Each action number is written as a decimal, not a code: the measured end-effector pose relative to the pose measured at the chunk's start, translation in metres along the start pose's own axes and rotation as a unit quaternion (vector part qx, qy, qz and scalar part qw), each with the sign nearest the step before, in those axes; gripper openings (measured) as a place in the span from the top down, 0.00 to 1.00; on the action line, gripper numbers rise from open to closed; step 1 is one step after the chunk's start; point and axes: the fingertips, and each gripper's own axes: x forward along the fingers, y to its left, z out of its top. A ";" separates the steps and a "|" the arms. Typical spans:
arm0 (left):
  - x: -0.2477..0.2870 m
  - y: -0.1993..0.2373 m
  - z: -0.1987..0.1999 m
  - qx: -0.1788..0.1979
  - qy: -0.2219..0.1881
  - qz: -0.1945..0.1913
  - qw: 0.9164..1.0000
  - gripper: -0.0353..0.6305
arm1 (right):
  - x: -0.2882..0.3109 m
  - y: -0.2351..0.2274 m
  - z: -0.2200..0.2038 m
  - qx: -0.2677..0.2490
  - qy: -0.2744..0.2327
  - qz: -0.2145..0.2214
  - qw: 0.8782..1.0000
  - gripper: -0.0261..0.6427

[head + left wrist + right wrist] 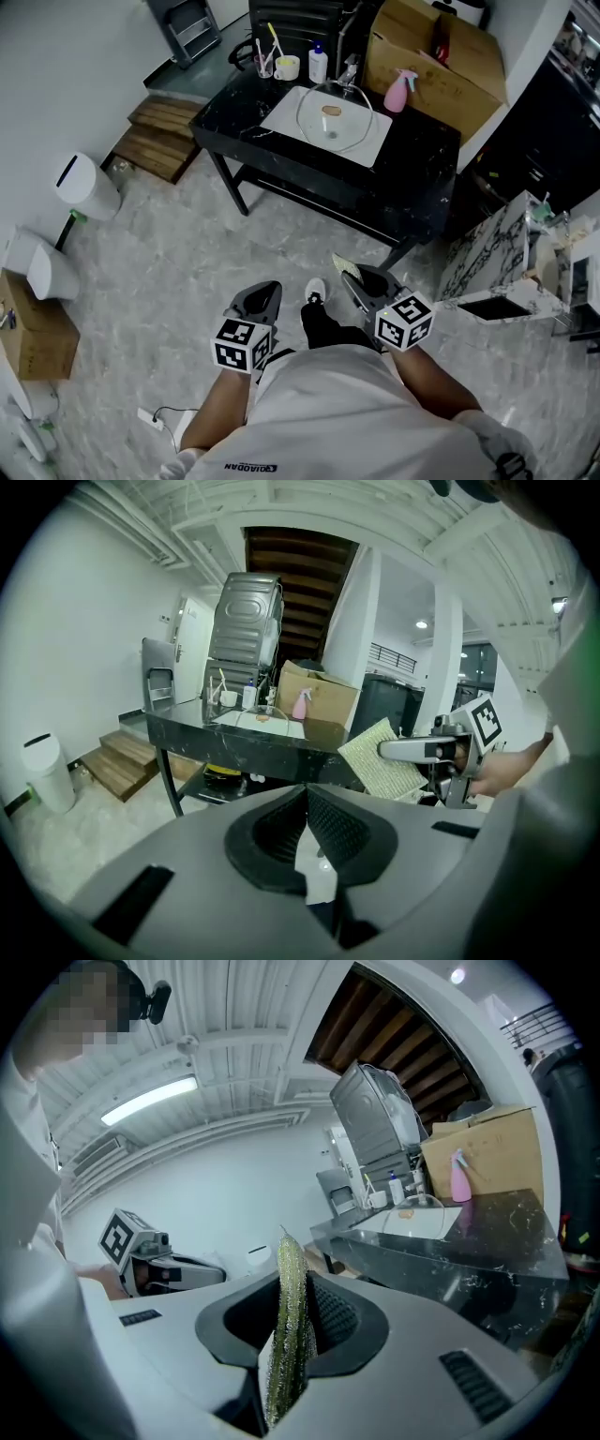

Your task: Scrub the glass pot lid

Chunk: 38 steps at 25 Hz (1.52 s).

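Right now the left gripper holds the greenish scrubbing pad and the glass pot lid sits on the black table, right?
No, the right gripper holds the greenish scrubbing pad, per the right gripper view. The glass pot lid is on the black table.

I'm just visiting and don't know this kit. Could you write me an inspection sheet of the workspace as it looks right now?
Surface: black marble-topped table, with a white rectangular mat on it.
Job's things: clear domed glass pot lid on the mat; flat yellow-green scrubbing pad.
Clutter: pink spray bottle, white bottle and white cup of brushes along the table's far edge.
Grippers: left claw shut, empty; right claw shut on the pad; both well short of the table.
Cables: thin cable with white plug on the floor.
Surroundings: brown cardboard box, white bin, wooden steps.
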 end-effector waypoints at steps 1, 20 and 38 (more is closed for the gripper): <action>0.003 0.006 0.002 0.001 0.001 0.004 1.000 0.92 | 0.008 -0.005 0.003 0.001 -0.001 0.002 1.000 0.83; 0.146 0.164 0.154 0.039 -0.011 0.031 0.999 0.92 | 0.201 -0.136 0.129 -0.009 -0.030 0.030 0.999 0.83; 0.271 0.179 0.201 0.062 0.024 -0.037 0.997 0.92 | 0.214 -0.240 0.150 0.015 -0.040 -0.045 0.998 0.83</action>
